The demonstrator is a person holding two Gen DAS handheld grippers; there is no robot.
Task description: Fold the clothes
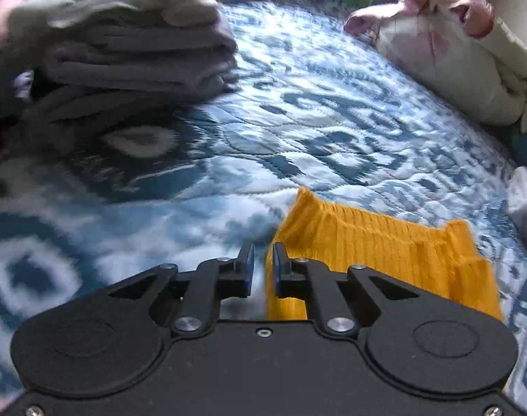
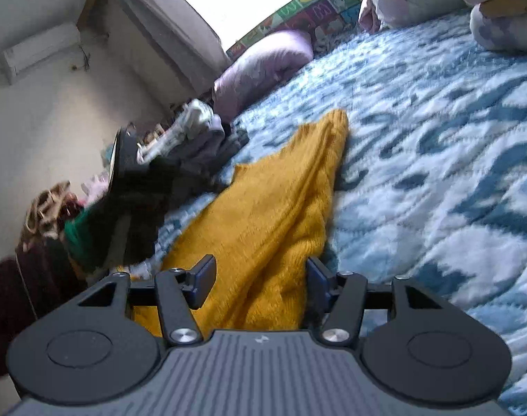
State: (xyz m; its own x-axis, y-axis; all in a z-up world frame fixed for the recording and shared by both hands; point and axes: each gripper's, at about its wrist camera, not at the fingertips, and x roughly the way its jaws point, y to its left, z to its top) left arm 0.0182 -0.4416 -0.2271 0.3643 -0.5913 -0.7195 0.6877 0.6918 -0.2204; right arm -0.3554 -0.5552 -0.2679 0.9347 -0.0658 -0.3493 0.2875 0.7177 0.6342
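Left wrist view: the left claw (image 1: 263, 267) is pinched nearly together on an edge of the yellow knit (image 1: 377, 260), which spreads toward 3 o'clock over the blue-and-white quilt (image 1: 315, 111). The knit's near end is hidden under the claw body, so its full shape is hard to make out. At 10 o'clock sits a stack of folded clothes (image 1: 131, 52), blurred and cut off at the frame's left edge. A pale pillow (image 1: 447, 59) lies at 2 o'clock.

Right wrist view: the right claw (image 2: 260, 284) stands about half apart, with the knit (image 2: 273, 201) bunched between its fingers; whether the pads press it I cannot tell. The knit runs toward 12 o'clock on the quilt (image 2: 436, 156). At 9 o'clock the other gripper is a dark blur. A lilac pillow (image 2: 263, 66) lies at 12 o'clock.
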